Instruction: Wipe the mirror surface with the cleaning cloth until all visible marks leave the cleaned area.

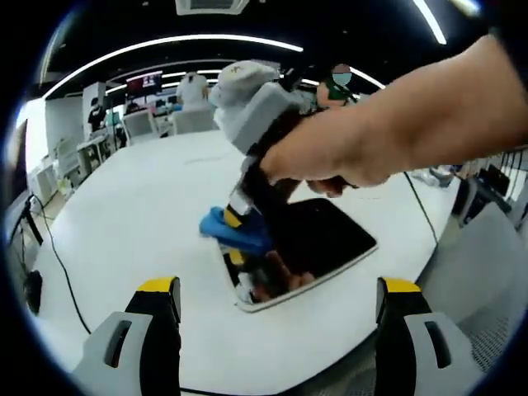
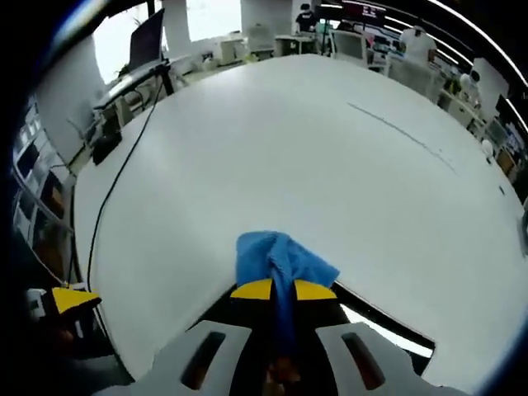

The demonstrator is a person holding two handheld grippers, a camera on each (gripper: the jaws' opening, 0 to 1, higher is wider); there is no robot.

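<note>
A dark rectangular mirror (image 1: 330,239) lies flat on the white table (image 1: 148,214), close to the near edge. A person's hand (image 1: 346,153) holds my right gripper (image 1: 238,238) down at the mirror's left end, shut on a bunched blue cleaning cloth (image 1: 231,227) that touches the glass. In the right gripper view the cloth (image 2: 276,257) sticks out past the yellow-tipped jaws of the right gripper (image 2: 282,290), with the mirror (image 2: 363,318) dark underneath. My left gripper (image 1: 279,309) hovers in front of the mirror, open and holding nothing; one of its yellow tips (image 2: 70,299) shows at lower left.
A black cable (image 2: 115,181) runs across the table's left side toward its edge. A grey chair (image 1: 487,272) stands off the table's right side. Desks, chairs, white figures (image 1: 194,89) and people fill the room's far end beyond the table (image 2: 330,148).
</note>
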